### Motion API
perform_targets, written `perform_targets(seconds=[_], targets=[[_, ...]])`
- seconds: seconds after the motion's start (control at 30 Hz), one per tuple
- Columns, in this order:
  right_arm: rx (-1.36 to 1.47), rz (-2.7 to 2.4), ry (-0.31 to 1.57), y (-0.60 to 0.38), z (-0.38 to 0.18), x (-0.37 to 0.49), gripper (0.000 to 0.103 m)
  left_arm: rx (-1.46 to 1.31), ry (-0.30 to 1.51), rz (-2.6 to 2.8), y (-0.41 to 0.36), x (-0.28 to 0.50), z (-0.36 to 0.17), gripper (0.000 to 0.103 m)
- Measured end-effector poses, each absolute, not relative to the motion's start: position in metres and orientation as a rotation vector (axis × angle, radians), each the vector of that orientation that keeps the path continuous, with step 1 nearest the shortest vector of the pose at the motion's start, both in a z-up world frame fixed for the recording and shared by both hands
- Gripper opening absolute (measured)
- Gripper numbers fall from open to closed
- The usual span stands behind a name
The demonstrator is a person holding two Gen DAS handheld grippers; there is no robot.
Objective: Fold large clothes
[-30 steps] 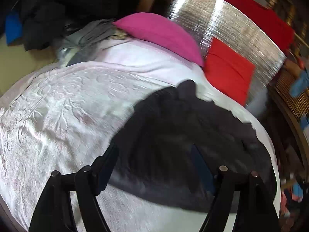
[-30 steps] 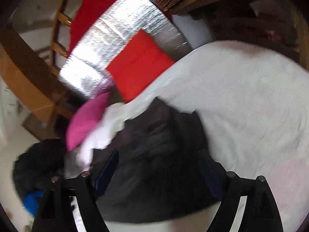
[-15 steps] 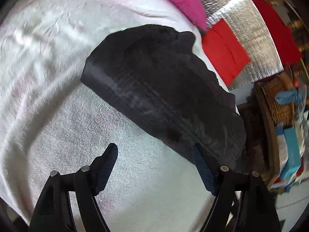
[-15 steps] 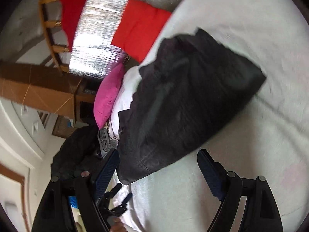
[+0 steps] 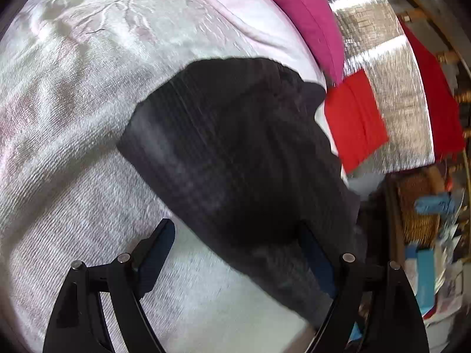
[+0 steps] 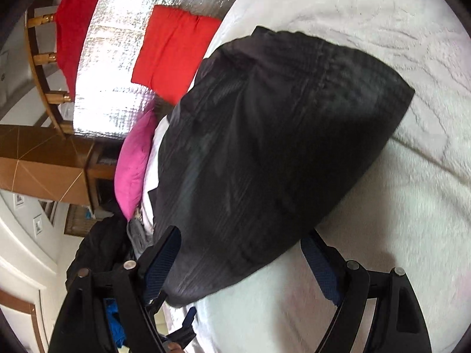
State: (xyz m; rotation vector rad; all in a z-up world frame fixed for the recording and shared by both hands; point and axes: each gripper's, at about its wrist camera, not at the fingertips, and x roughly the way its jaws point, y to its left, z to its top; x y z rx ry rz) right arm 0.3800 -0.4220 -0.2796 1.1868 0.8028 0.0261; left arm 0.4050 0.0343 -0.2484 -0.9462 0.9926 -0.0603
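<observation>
The black garment (image 5: 235, 158) lies on the white bedspread (image 5: 73, 153), partly folded into a rough wedge, toward the head of the bed and close to the side edge where the red cushion (image 5: 353, 120) and pink pillow (image 5: 303, 14) sit; in the right wrist view the same garment (image 6: 273, 153) fills the middle of the bed, its broad rounded end nearest the camera. The left gripper (image 5: 235, 253) hovers over the garment's near edge with jaws wide apart and nothing between them; the right gripper (image 6: 241, 253) is likewise spread wide and empty, straddling the rounded end. The cloth looks soft, limp and fairly thick, with a slight sheen that suggests it may slide on itself; it should be light but floppy, sagging wherever unsupported. A sensible hold would be at two corners of one edge, pinching all layers together so the fold does not open.
</observation>
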Motion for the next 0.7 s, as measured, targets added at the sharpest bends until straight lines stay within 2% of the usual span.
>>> perform_targets(seconds=[0.43,0.5,0.57,0.6,0.7], targets=[[1.228,-0.059,0.726,-0.446,-0.287,0.408,0.087,-0.965,0.913,0.001,0.027,0.427,-0.252,0.085],[1.224,-0.062,0.719,-0.447,-0.286,0.412,0.087,-0.953,0.903,0.01,0.026,0.427,-0.251,0.079],[1.223,-0.062,0.713,-0.448,-0.287,0.411,0.086,-0.947,0.894,0.016,0.025,0.43,-0.252,0.067],[1.213,-0.067,0.716,-0.448,-0.286,0.412,0.084,-0.939,0.892,0.016,0.025,0.429,-0.252,0.064],[1.165,-0.096,0.732,-0.45,-0.284,0.406,0.072,-0.902,0.882,0.005,0.024,0.425,-0.248,0.05]])
